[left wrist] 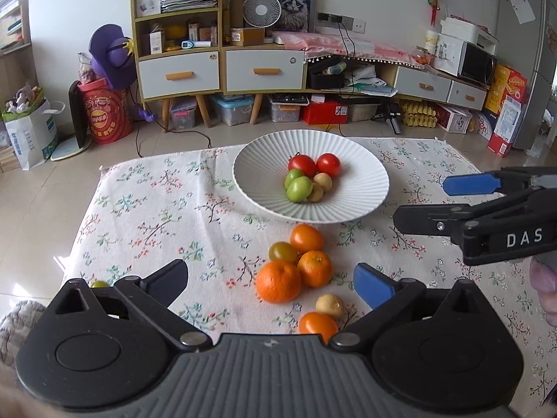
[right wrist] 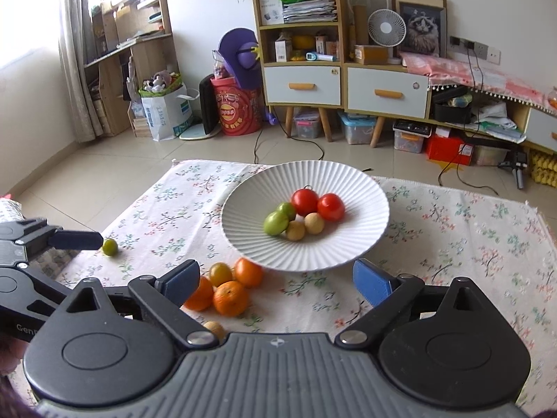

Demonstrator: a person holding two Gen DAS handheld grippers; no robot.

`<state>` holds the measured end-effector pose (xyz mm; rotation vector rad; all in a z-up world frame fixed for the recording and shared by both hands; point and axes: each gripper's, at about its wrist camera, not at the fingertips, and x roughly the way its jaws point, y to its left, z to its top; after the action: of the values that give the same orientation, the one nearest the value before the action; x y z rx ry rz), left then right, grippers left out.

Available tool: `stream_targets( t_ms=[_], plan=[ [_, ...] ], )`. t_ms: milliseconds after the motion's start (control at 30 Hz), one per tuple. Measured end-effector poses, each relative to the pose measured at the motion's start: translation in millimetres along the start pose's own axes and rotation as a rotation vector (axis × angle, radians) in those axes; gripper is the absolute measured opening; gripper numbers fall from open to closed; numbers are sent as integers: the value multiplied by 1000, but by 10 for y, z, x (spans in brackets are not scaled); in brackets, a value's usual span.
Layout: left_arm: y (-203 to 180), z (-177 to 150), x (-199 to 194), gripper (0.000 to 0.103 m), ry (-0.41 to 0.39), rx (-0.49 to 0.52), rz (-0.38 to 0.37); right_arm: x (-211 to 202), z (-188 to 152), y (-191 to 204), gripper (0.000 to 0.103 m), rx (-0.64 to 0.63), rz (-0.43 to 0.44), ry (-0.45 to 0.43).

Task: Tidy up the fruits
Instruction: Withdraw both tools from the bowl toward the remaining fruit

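Left gripper (left wrist: 271,280) and right gripper (right wrist: 276,280): black linkages, silver rivets, blue finger pads, ribbed grey base, white "DAS" lettering

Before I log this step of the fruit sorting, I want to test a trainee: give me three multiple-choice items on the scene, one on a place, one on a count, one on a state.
1. Where does the lone small green fruit lie?
A. in the white plate
B. on the floral cloth, apart from the other fruits
C. on the floor

2. How many fruits are in the white plate?
A. three
B. six
C. nine

3. How do the left claw and right claw stand?
A. both open, empty
B. both shut on oranges
C. one holds a tomato

Key: 1 B, it sits alone on the cloth. 2 B, two red, two green, two tan. 3 A, nothing sits between either claw's fingers.
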<state>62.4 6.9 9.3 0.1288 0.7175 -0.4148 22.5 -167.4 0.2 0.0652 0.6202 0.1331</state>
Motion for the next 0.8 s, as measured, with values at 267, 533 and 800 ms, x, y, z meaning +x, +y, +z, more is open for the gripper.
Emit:
stream_targets(
  t_ms=[267, 533, 800],
  plan=[
    [155, -169, -68, 103, 24, -25, 13, -8, -178, 152, 95, -55, 9, 11],
    [262, -338, -129, 103, 53, -9, 13, -70, -344, 273, 97, -96, 53, 23],
    [333, -449, -221, 103, 84, 26, -3, -70, -532, 371, 98, -128, 69, 32]
  ],
)
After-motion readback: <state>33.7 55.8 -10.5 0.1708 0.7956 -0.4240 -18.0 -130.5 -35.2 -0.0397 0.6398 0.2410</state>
